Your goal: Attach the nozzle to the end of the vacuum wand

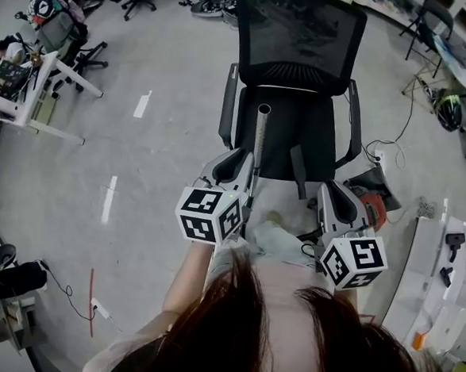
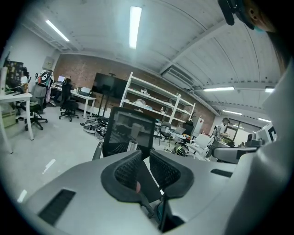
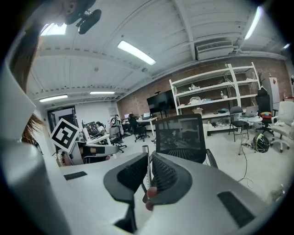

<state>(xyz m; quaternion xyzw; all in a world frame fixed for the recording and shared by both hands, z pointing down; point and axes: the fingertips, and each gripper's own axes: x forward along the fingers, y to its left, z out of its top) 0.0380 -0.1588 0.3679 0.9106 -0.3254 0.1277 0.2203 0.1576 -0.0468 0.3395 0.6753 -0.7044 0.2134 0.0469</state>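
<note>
The vacuum wand (image 1: 259, 136), a grey metal tube with an open end, slants from under my left gripper (image 1: 245, 158) up over the seat of a black office chair (image 1: 302, 33). In the left gripper view the jaws (image 2: 145, 156) are shut on its dark shaft, and the tube end (image 2: 132, 147) shows past the left jaw. My right gripper (image 1: 331, 189) is shut. A thin grey stem (image 3: 145, 158) shows in the slit at its tips (image 3: 149, 156); I cannot tell if it is pinched. A dark narrow strip (image 1: 298, 173), perhaps the nozzle, stands left of it.
The chair (image 3: 181, 133) stands straight ahead on a grey floor. A white desk (image 1: 27, 84) with clutter is at the far left. White panels with small parts (image 1: 438, 270) lie at the right, beside a red device (image 1: 374, 207) and cables. Shelving (image 2: 151, 101) lines the back wall.
</note>
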